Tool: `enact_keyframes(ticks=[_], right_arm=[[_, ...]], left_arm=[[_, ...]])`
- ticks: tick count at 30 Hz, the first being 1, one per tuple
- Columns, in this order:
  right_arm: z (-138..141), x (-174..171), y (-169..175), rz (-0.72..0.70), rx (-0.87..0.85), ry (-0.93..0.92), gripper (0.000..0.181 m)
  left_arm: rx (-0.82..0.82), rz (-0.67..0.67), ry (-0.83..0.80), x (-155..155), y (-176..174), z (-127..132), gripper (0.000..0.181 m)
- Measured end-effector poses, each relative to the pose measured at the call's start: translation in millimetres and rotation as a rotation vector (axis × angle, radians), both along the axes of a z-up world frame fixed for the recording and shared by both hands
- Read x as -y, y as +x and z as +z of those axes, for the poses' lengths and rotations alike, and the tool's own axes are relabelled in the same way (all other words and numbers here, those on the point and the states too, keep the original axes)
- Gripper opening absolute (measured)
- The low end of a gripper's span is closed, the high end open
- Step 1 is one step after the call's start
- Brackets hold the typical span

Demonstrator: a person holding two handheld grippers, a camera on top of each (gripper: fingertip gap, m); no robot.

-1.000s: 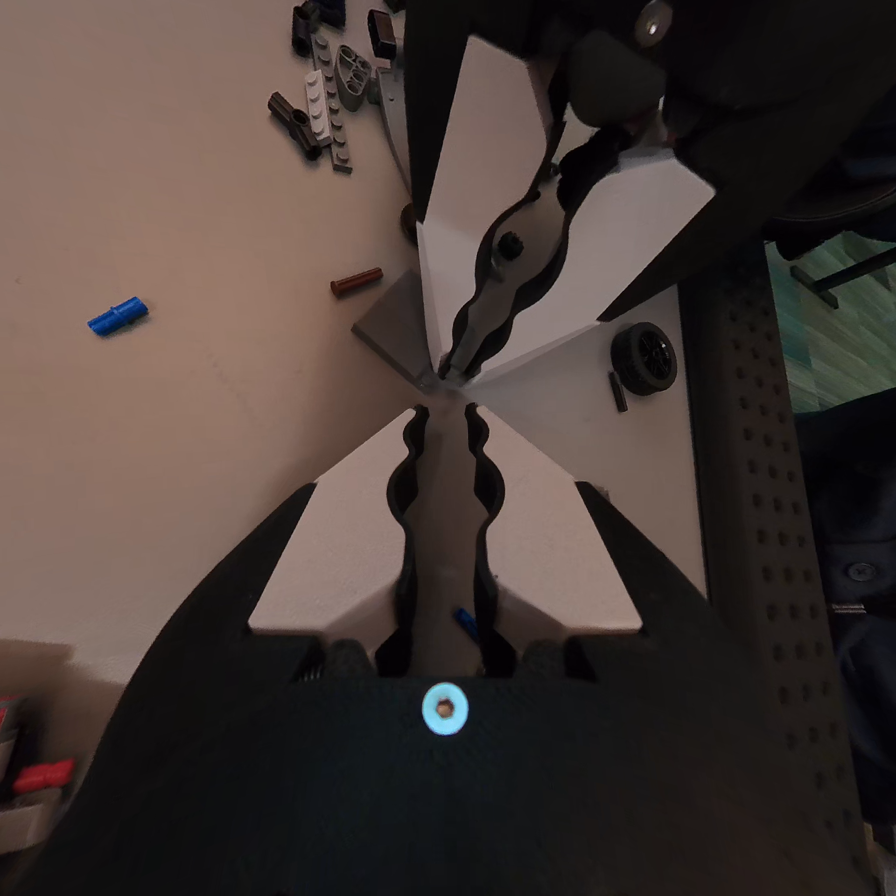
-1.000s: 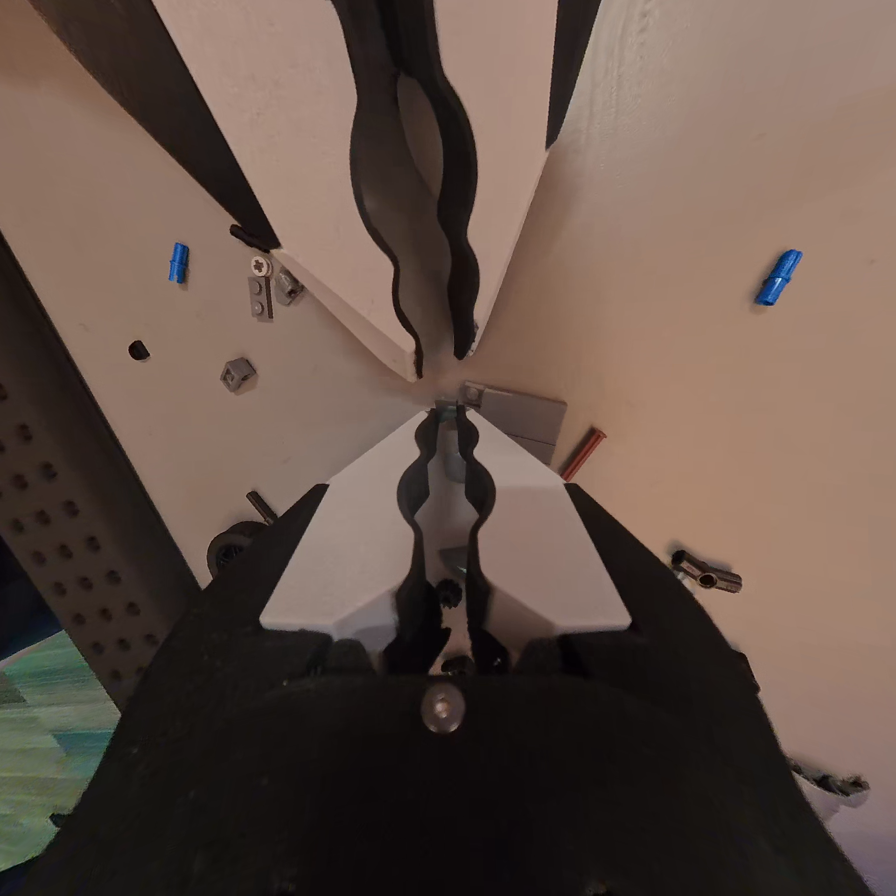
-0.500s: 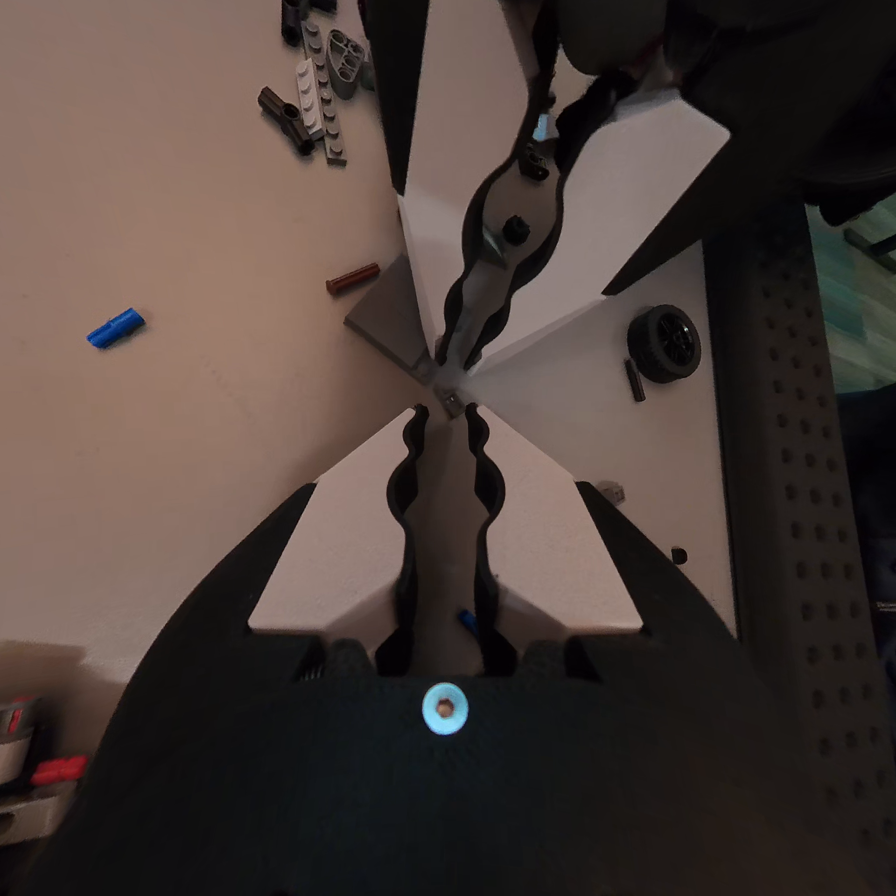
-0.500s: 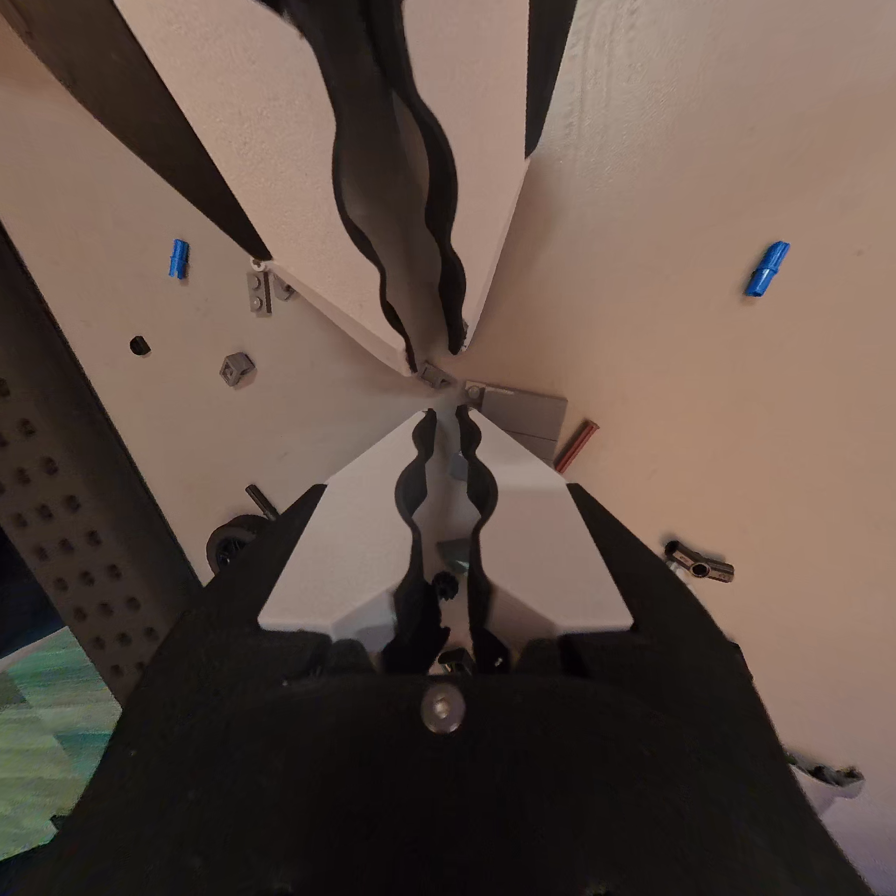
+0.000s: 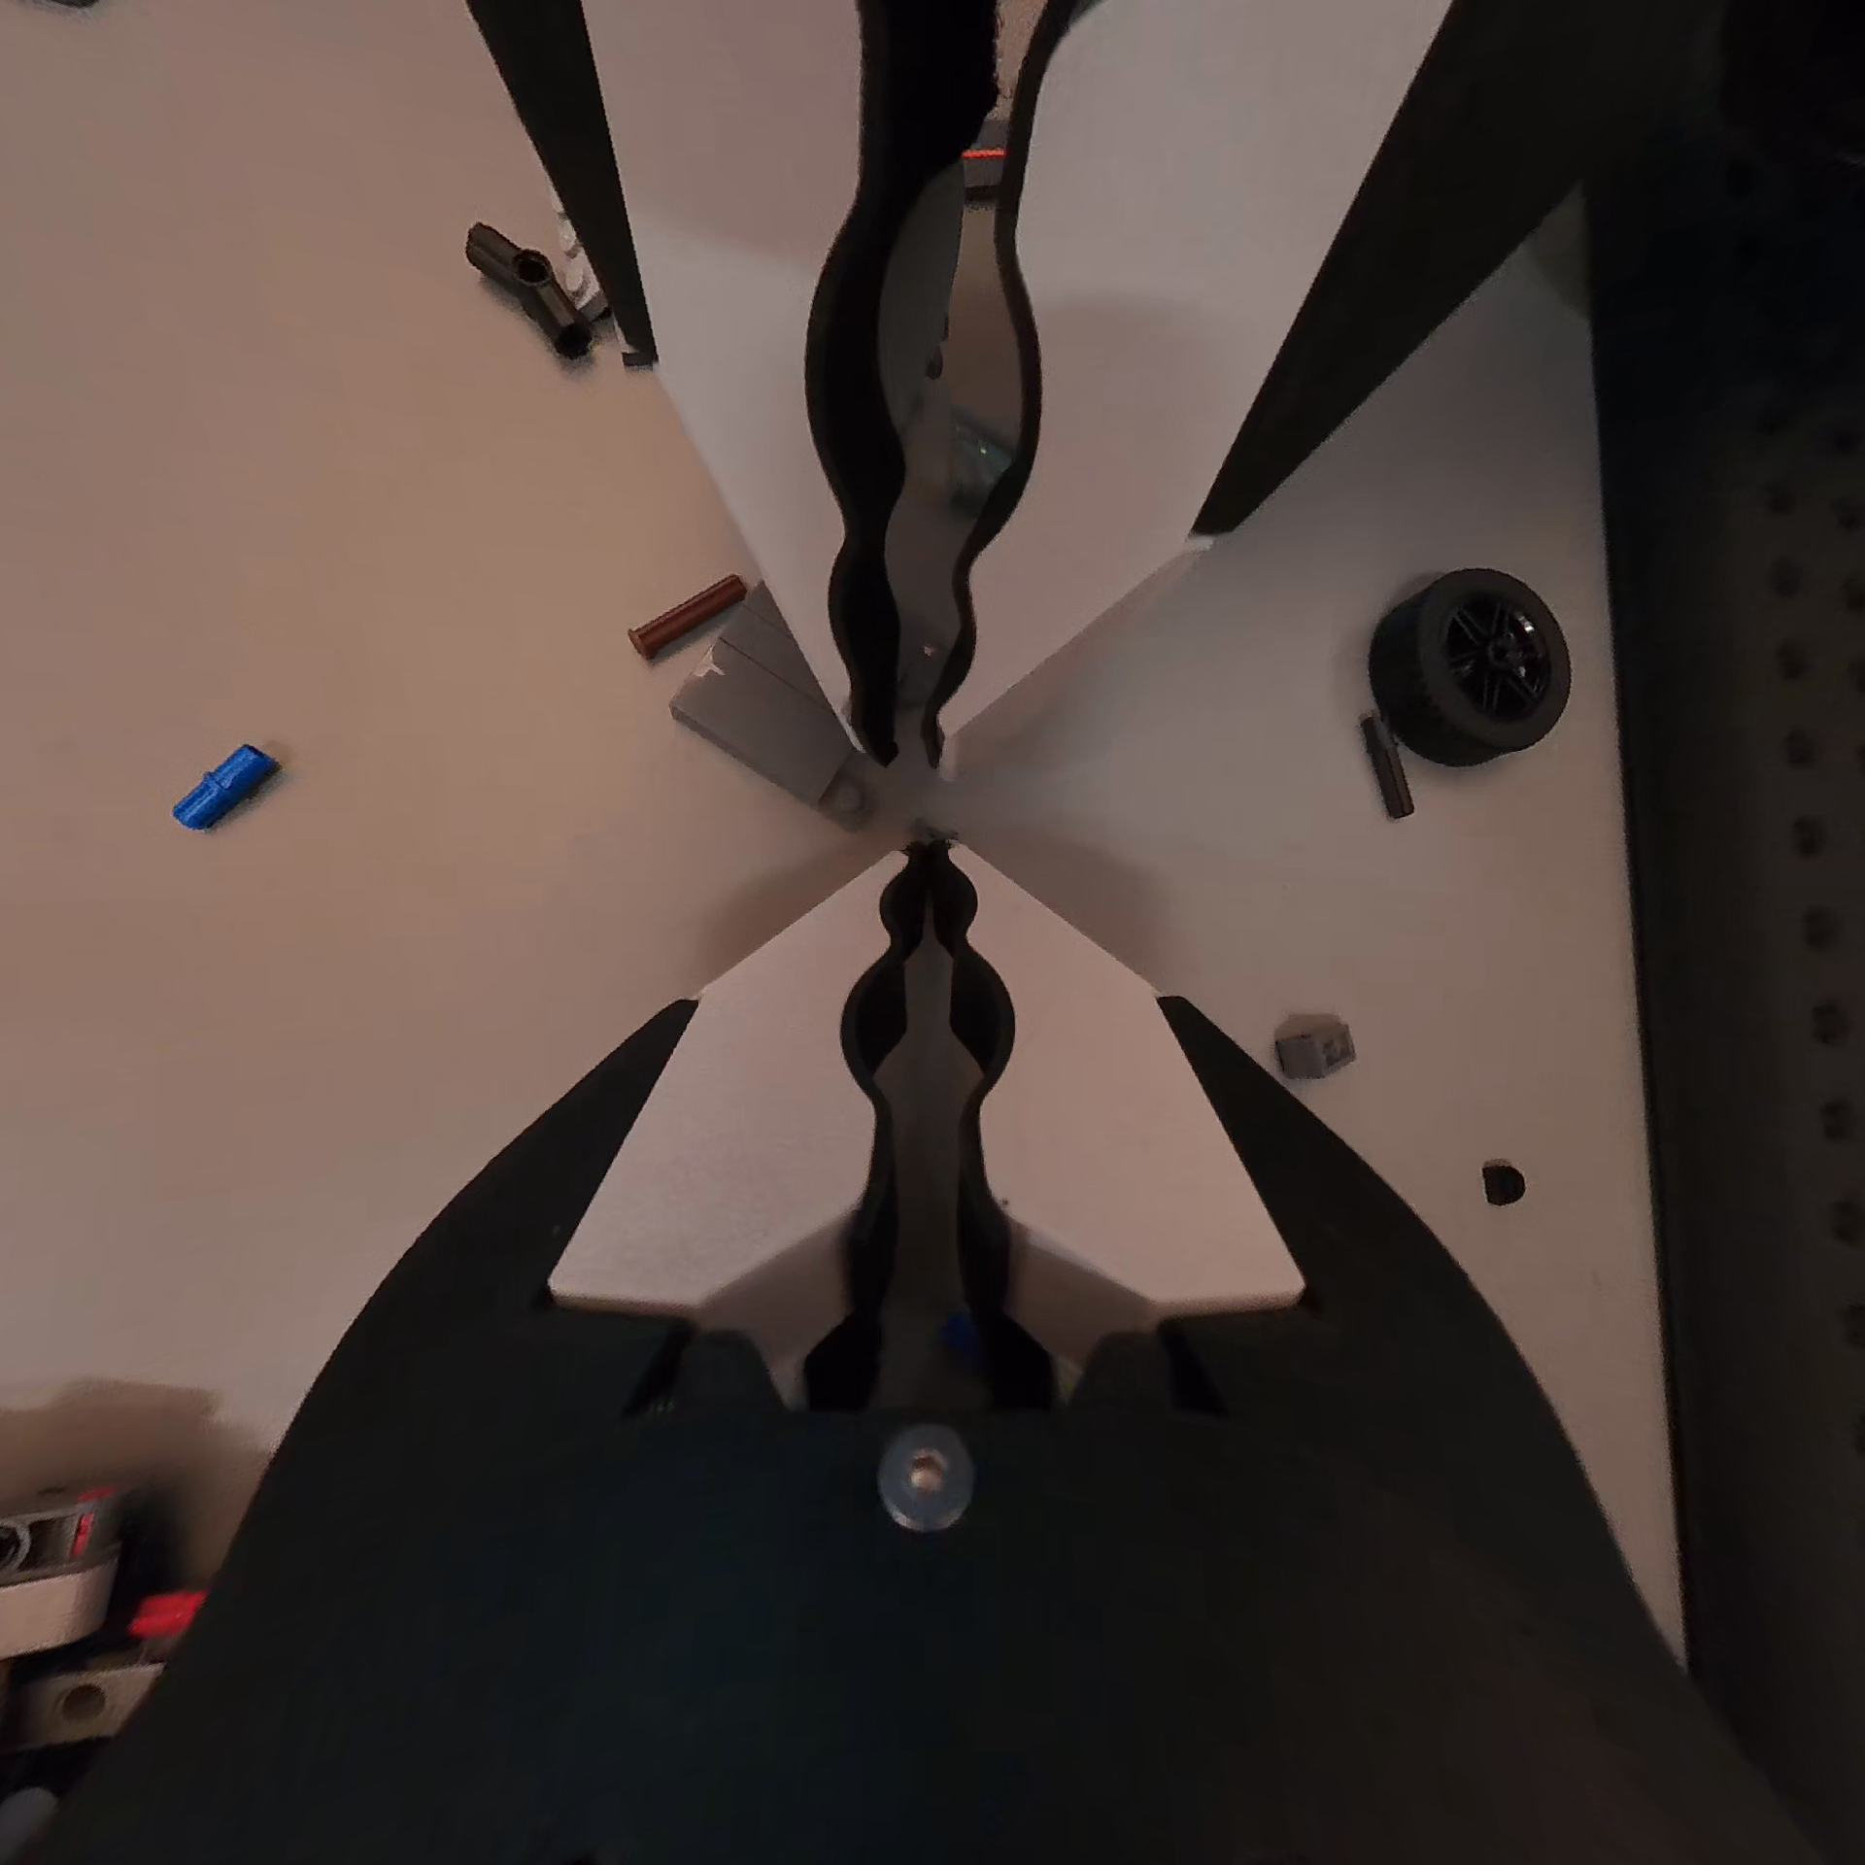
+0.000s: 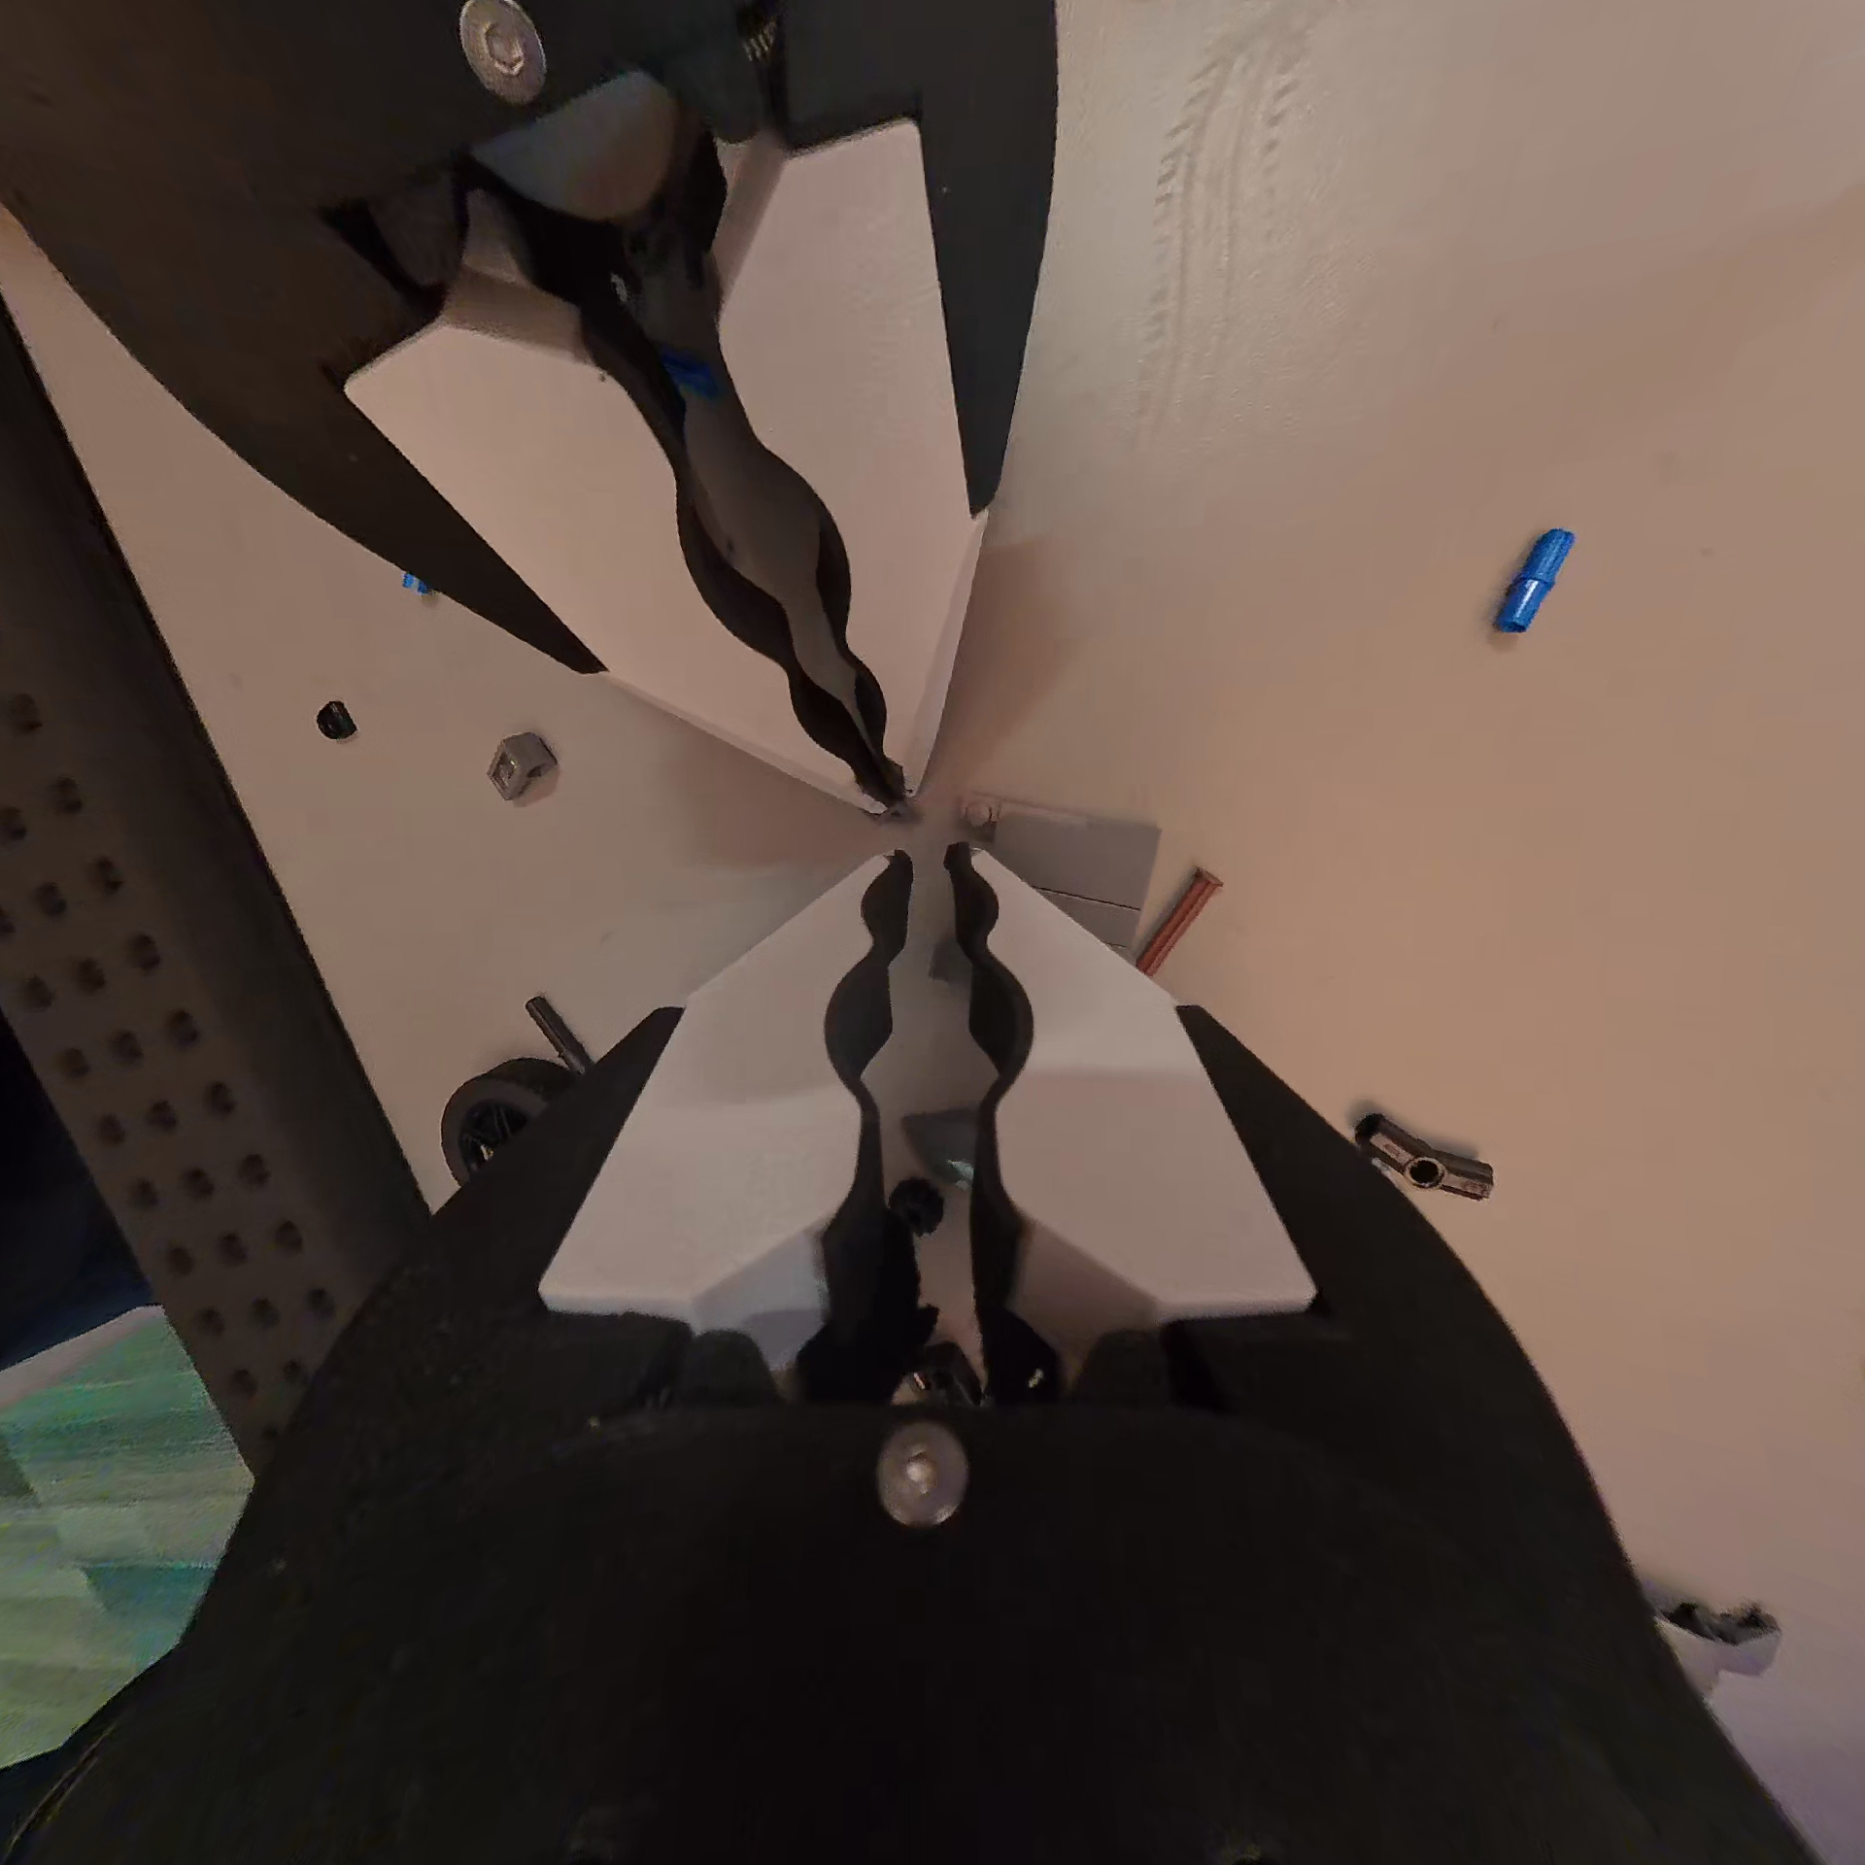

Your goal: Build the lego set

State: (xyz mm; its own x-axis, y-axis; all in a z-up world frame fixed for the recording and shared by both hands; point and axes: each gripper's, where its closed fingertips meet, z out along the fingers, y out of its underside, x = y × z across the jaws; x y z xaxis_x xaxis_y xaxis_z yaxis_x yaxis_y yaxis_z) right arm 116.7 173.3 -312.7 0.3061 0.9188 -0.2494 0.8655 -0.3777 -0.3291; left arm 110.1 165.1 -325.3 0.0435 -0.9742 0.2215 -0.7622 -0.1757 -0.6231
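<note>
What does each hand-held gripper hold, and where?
Left hand-held gripper: tiny grey piece, pinched at its tips; hold point unclear. Right hand-held gripper: nothing.

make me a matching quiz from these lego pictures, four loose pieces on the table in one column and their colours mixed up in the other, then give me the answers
Pieces:
1. short pin
2. wheel
3. flat plate
4. long axle

Colours:
A. grey
B. reddish brown
C. blue
D. black

Pairs: 1-C, 2-D, 3-A, 4-B
</note>
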Motion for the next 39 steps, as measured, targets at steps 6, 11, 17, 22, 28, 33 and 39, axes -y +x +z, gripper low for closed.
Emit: enact_keyframes(ticks=[6,11,17,22,28,33,39], right_arm=[[3,-1,1,0.003,-0.02,-0.002,0.007],[3,-2,2,0.003,-0.018,0.002,0.006],[8,-3,1,0.008,-0.043,0.014,0.005],[13,1,-4,0.062,-0.08,0.032,0.008],[5,10,-9,0.135,-0.059,0.037,0.015],[-1,11,-17,0.168,-0.059,0.066,0.017],[-13,14,-20,0.194,-0.022,0.062,0.009]], left_arm=[[0.015,-0.014,-0.046,4,-2,5,0.016],[-0.038,-0.047,0.058,6,-1,0,0.011],[-0.039,-0.036,0.054,1,-5,0,0.0],[0.05,-0.008,-0.059,-1,-5,11,0.0],[0.019,-0.036,-0.104,3,-16,11,0.003],[-0.014,-0.015,-0.112,-5,-28,9,0.005],[-0.034,-0.011,-0.1,-8,-34,6,0.005]])
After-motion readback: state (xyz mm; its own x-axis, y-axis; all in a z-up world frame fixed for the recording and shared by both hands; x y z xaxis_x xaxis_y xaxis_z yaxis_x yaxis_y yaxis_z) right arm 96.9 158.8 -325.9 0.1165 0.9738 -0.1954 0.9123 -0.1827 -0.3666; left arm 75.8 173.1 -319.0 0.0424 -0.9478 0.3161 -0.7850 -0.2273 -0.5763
